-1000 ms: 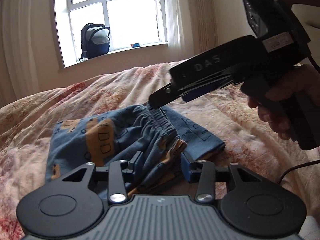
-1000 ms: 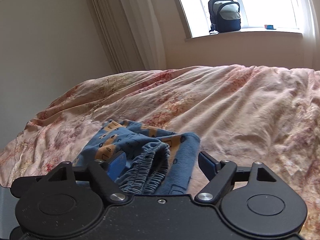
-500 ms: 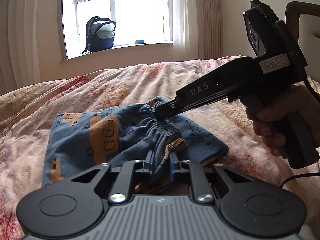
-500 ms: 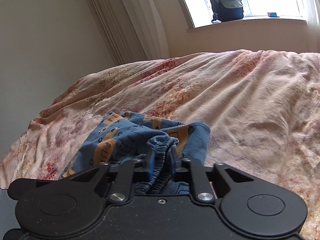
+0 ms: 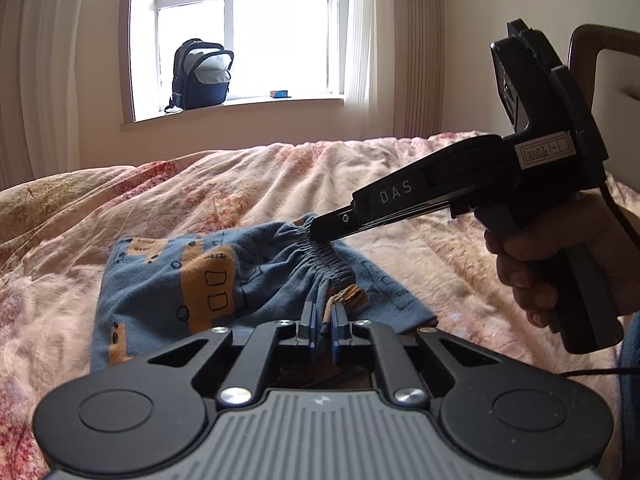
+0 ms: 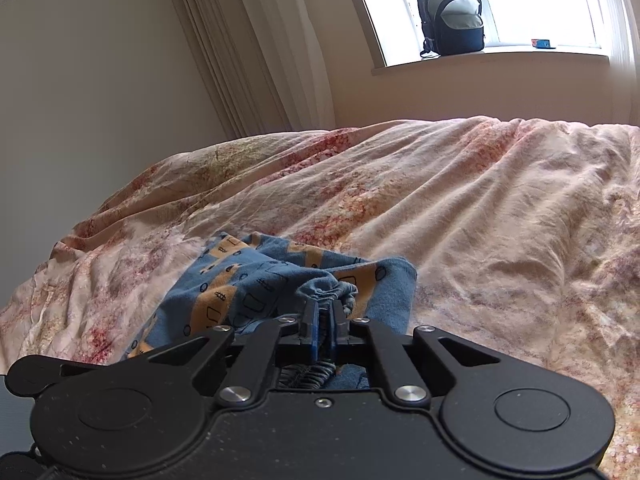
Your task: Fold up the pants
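Note:
Small blue pants (image 5: 208, 280) printed with orange vehicles lie bunched on the bed. My left gripper (image 5: 323, 312) has its jaws closing on the near end of the elastic waistband, and the pads pinch the fabric. The right gripper (image 5: 320, 228), held in a hand (image 5: 528, 264), grips the far end of the same waistband, which stretches between the two tips. In the right wrist view my right gripper (image 6: 324, 312) has its jaws closing tight on gathered elastic, and the rest of the pants (image 6: 240, 280) spread to the left beyond it.
A rumpled pink floral duvet (image 5: 280, 184) covers the bed on all sides of the pants. A dark backpack (image 5: 202, 74) and a small blue box (image 5: 279, 93) rest on the windowsill behind. A wooden headboard (image 5: 600, 64) stands at the right, and curtains (image 6: 248, 60) hang by the wall.
Both grippers went from open around the waistband to pinching it. The waistband now stretches between them and is lifted slightly off the duvet.

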A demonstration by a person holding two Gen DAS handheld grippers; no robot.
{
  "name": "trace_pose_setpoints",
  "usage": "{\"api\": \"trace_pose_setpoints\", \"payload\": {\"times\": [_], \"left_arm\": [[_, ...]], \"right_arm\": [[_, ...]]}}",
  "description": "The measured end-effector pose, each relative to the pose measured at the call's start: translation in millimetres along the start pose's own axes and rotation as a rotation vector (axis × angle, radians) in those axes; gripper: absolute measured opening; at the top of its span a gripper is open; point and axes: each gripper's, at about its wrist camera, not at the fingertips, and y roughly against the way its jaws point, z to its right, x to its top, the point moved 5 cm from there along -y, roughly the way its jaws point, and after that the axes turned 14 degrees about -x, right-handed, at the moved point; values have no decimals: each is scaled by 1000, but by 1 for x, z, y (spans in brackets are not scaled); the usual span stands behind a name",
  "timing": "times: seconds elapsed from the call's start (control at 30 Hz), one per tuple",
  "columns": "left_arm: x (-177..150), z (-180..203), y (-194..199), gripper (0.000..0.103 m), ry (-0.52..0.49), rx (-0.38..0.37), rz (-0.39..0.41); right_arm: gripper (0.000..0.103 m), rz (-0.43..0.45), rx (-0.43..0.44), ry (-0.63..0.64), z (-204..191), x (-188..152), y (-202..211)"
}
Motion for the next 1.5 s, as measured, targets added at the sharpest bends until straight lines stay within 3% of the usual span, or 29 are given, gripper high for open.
{"api": "trace_pose_setpoints", "payload": {"times": [0.07,0.23,0.3,0.37,0.4,0.47,0.5,0.53,0.57,0.67,0.73,0.87,0.97,1.0,1.03,1.1,1.17,1.4,1.5], "left_arm": [[5,4,3,2,-5,-16,18],[12,23,-1,1,-88,-22,33],[9,21,-3,2,-65,-32,17],[6,17,-4,3,-63,-10,-2],[4,15,-4,8,-69,5,-12],[1,10,-3,33,-63,28,-21],[-1,6,-1,53,-52,35,-16],[-2,3,0,62,-40,41,-11],[-3,0,0,62,-31,43,-13],[-8,-6,-11,57,-29,46,-65],[-11,-8,-16,42,-23,35,-92],[-12,-7,-15,37,-42,34,-88],[-13,-2,-15,26,-76,35,-99],[-14,1,-16,18,-91,43,-104],[-15,2,-16,11,-103,52,-108],[-14,1,-14,6,-96,57,-97],[-11,-1,-11,4,-74,51,-76],[11,11,7,3,-49,-1,5],[9,16,-2,3,-46,-29,-18]], "right_arm": [[0,20,-11,-3,1,4,7],[0,25,-21,-11,10,8,20],[9,-1,-20,-17,11,4,17],[27,-23,-3,-22,10,0,13],[30,-26,5,-20,9,0,11],[40,-23,17,-17,7,2,5],[42,-23,25,-22,7,2,1],[46,-30,31,-29,7,2,-4],[47,-41,33,-38,8,1,-8],[47,-74,20,-45,11,-8,-18],[47,-81,23,-48,12,-9,-20],[47,-72,39,-50,8,-8,-18],[45,-78,33,-37,6,-10,-20],[42,-80,34,-32,6,-11,-20],[30,-81,40,-28,4,-11,-19],[17,-74,33,-20,3,-10,-18],[10,-71,38,-40,5,-9,-16],[8,13,24,-69,7,11,17],[8,17,-24,-32,12,10,25]]}}
